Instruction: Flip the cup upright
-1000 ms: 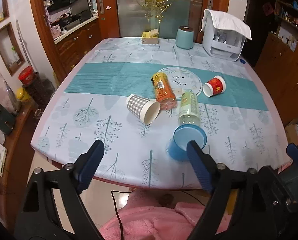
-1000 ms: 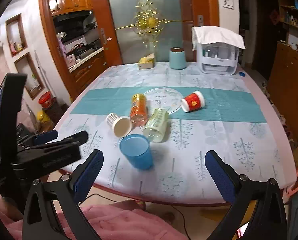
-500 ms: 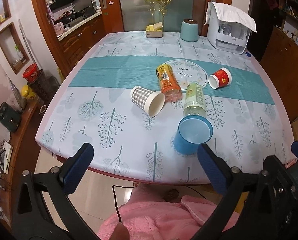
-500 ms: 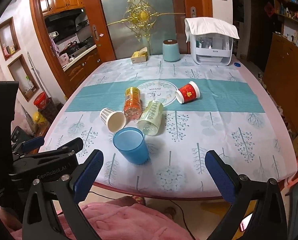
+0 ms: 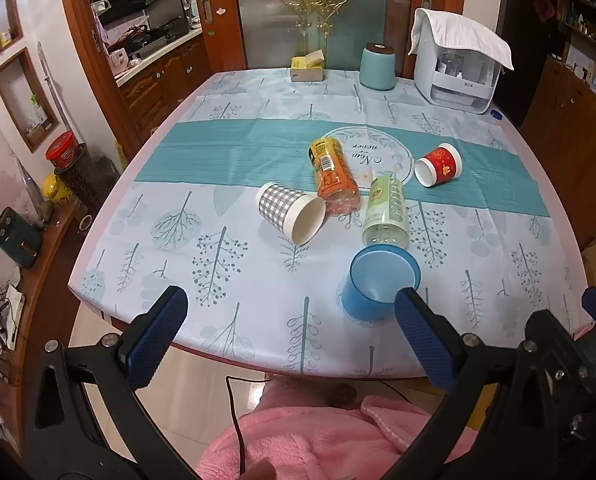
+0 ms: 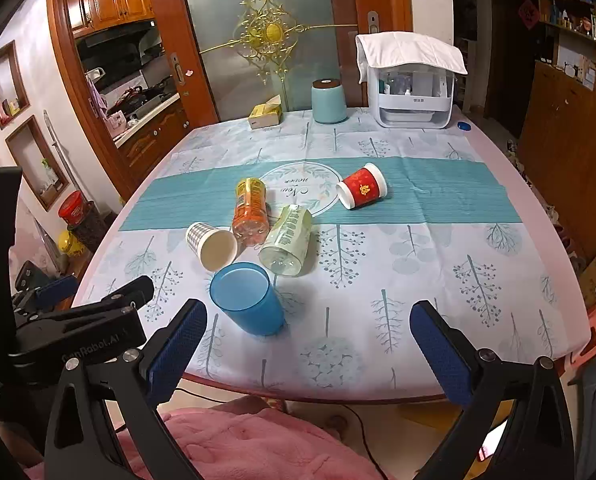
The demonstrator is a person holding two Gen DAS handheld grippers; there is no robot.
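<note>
Already the blue plastic cup (image 6: 247, 298) is seen standing upright near the table's (image 6: 478, 320) front edge, where a second ago it was much the same — only the viewpoints have been drawn back. Both the left gripper (image 5: 288, 340) and right gripper (image 6: 308, 350) are held spread wide and empty — the checked paper cup (image 5: 290, 213) and red paper cup (image 5: 438, 165) are left lying on their sides.

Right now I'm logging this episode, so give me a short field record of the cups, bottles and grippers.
upright: blue plastic cup, mouth up, nearest the table's front edge
on side: grey checked paper cup; red paper cup
bottles: orange bottle and pale green bottle, both lying down
left gripper: open, empty, off the table
right gripper: open, empty, off the table
surface: table with tree-print cloth
</note>
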